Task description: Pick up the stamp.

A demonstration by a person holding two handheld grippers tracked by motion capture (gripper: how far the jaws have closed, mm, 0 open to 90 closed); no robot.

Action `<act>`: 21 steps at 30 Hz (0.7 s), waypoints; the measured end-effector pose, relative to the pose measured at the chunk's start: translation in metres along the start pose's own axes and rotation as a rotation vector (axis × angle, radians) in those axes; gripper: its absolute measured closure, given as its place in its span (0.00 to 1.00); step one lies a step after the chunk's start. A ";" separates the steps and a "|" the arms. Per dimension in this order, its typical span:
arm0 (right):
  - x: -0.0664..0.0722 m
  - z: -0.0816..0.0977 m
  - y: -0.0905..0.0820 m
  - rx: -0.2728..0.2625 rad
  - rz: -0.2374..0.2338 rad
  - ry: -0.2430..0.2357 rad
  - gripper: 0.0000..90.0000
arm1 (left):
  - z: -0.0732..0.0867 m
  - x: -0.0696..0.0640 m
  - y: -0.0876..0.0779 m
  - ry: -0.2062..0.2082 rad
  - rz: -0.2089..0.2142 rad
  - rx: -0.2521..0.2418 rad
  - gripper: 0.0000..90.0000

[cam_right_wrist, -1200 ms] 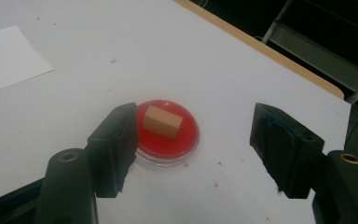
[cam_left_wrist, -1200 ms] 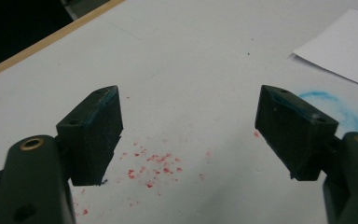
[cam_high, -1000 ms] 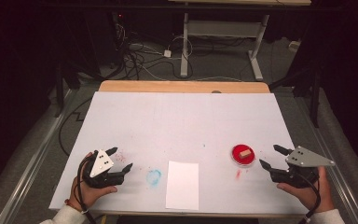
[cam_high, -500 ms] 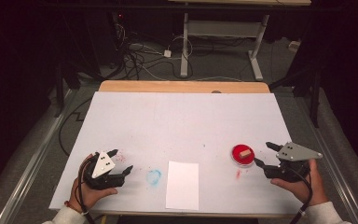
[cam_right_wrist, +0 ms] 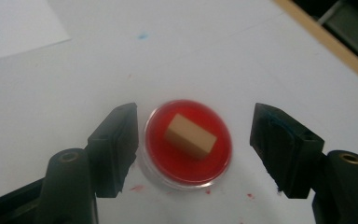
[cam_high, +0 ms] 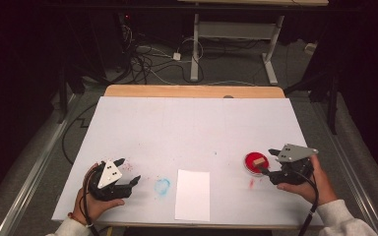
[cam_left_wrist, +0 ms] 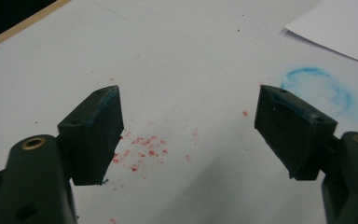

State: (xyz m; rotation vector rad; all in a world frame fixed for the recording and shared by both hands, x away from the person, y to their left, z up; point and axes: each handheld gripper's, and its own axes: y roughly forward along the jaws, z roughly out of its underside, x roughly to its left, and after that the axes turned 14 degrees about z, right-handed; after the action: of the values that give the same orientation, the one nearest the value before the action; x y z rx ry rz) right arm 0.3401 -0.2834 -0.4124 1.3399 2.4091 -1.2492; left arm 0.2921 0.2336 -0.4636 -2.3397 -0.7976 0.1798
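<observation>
A round red dish (cam_high: pixel 250 165) with a small tan block (cam_high: pixel 258 161) in it sits on the white table at the right. My right gripper (cam_high: pixel 267 161) is at the dish's right edge. In the right gripper view the dish (cam_right_wrist: pixel 168 163) and the block (cam_right_wrist: pixel 190 135) lie between the open fingers of my right gripper (cam_right_wrist: pixel 193 112), which touch neither; its jaws have just closed a little. At the front left my left gripper (cam_high: pixel 129 169) rests on the table. It is open, and in the left gripper view my left gripper (cam_left_wrist: pixel 189 93) has only stained tabletop between its fingers.
A white sheet of paper (cam_high: pixel 193 194) lies at the front middle of the table (cam_high: pixel 192 123). A blue ring smudge (cam_high: pixel 162 186) is left of it, and red specks (cam_left_wrist: pixel 144 149) dot the surface by the left gripper. Cables and a desk frame lie on the floor behind.
My right gripper has moved left up to the red dish, so the dish now lies between its fingers. The left gripper has stayed where it was.
</observation>
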 end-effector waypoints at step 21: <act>-0.004 -0.048 0.043 0.356 -0.166 -0.453 0.51 | -0.002 -0.004 0.000 -0.013 0.027 -0.001 0.25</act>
State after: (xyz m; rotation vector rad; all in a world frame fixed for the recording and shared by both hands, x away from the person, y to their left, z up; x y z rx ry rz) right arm 0.3882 -0.2404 -0.4053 0.8049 2.0739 -1.8582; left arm 0.2893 0.2299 -0.4628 -2.3536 -0.7729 0.2065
